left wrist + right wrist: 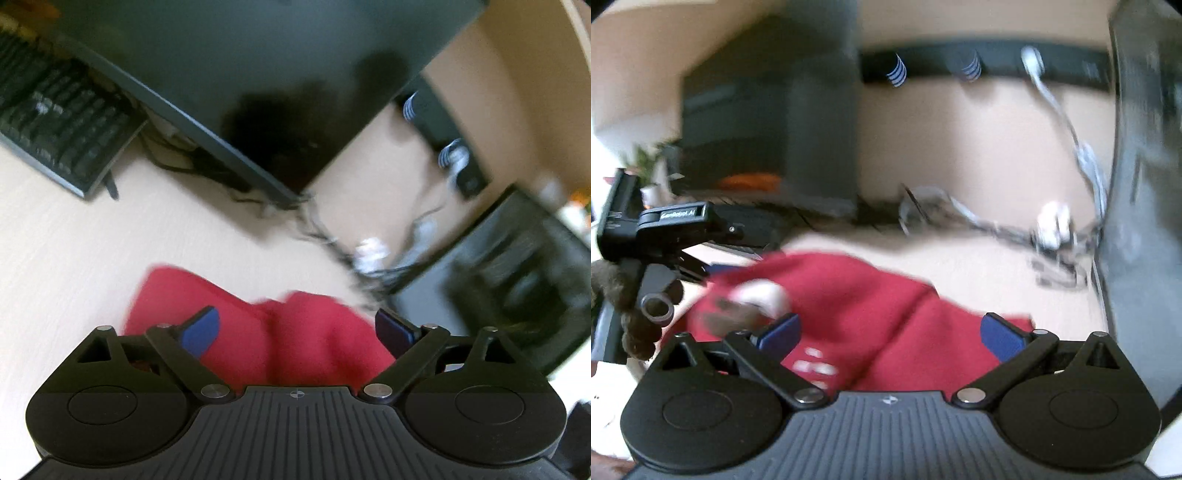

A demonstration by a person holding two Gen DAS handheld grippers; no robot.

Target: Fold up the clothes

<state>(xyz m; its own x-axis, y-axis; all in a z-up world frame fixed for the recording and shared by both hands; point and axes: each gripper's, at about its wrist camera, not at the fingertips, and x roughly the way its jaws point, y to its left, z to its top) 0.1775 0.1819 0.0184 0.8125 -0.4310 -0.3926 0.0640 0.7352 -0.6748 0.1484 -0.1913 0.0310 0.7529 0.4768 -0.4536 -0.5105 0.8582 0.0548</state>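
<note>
A red garment point(295, 336) lies bunched on the pale wooden desk point(74, 258). My left gripper point(297, 326) is open, its blue pads point(201, 328) spread wide with the red cloth between and below them. In the right wrist view the same red garment point(849, 302) spreads across the desk, with a white print near its front. My right gripper point(890, 332) is open over it, blue pads point(779, 332) apart. The left gripper's black body point(665, 229) shows at the left, held by a hand. Both views are motion-blurred.
A black keyboard point(55, 122) lies at the far left. A dark monitor point(258, 92) stands behind the garment, with tangled cables point(332, 236) and a black computer case point(517, 280) to the right. A black power strip point(979, 66) hangs on the beige wall.
</note>
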